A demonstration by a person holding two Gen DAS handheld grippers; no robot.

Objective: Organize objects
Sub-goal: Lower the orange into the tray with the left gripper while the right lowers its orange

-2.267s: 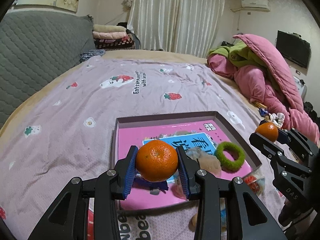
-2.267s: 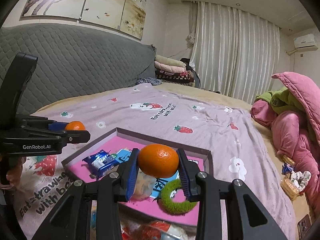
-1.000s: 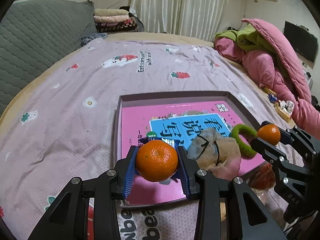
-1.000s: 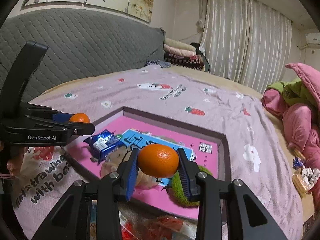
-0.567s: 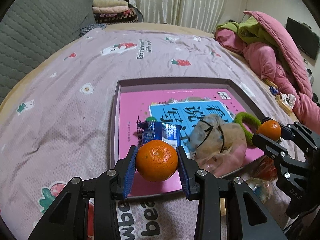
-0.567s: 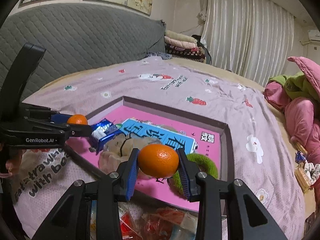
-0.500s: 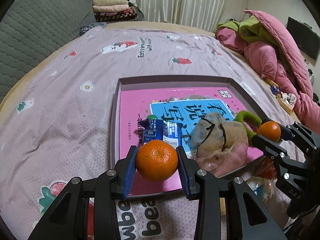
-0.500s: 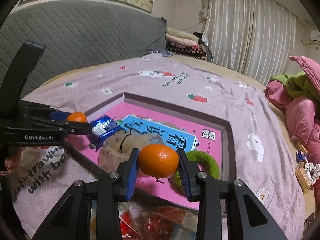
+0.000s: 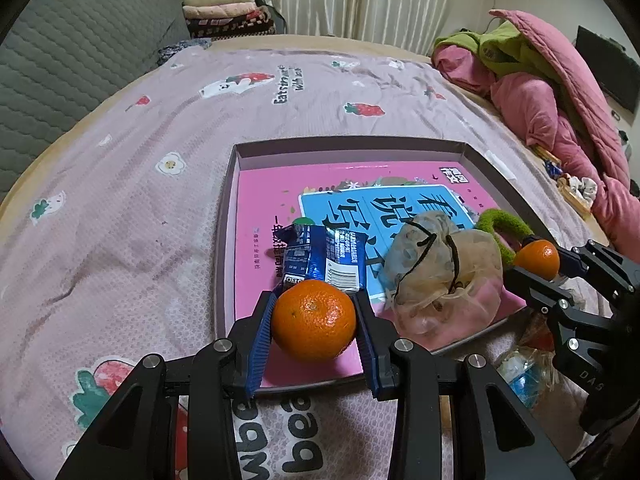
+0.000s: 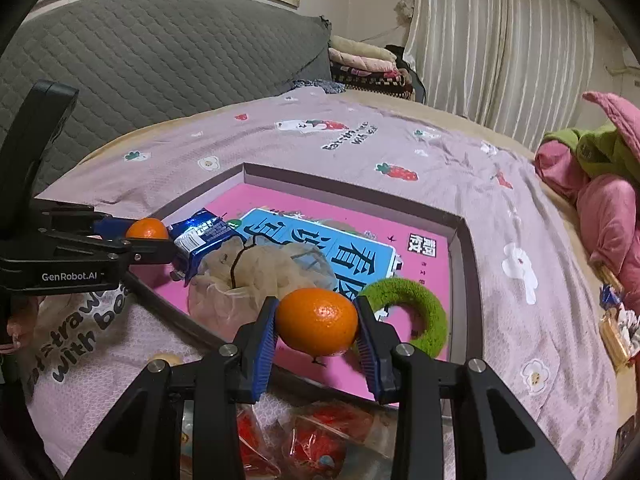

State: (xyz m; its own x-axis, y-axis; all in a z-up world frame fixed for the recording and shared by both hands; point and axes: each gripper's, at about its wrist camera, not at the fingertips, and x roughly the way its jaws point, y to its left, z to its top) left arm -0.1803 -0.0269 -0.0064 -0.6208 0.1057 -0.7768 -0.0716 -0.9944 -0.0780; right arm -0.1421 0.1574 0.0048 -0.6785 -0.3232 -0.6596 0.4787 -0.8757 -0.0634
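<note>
Two tangerines ride in my tongs: the left tongs (image 9: 315, 330) pinch one tangerine (image 9: 315, 326), the right tongs (image 10: 317, 330) another (image 10: 317, 321), both over the tray's (image 9: 230, 184) near edge. Next, I judge: lower, release onto bare pink beside the mesh pouch (image 9: 440, 276).

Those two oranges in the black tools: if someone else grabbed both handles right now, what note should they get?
Left tool: shut on an orange, held above the tray's near-left corner.
Right tool: shut on a second orange, held over the tray's near edge beside the green ring.
Already in the tray: pink book, blue packet, mesh pouch, green ring.
Left to do: probably set both oranges into the tray; red snack bags lie outside it on the bed.
</note>
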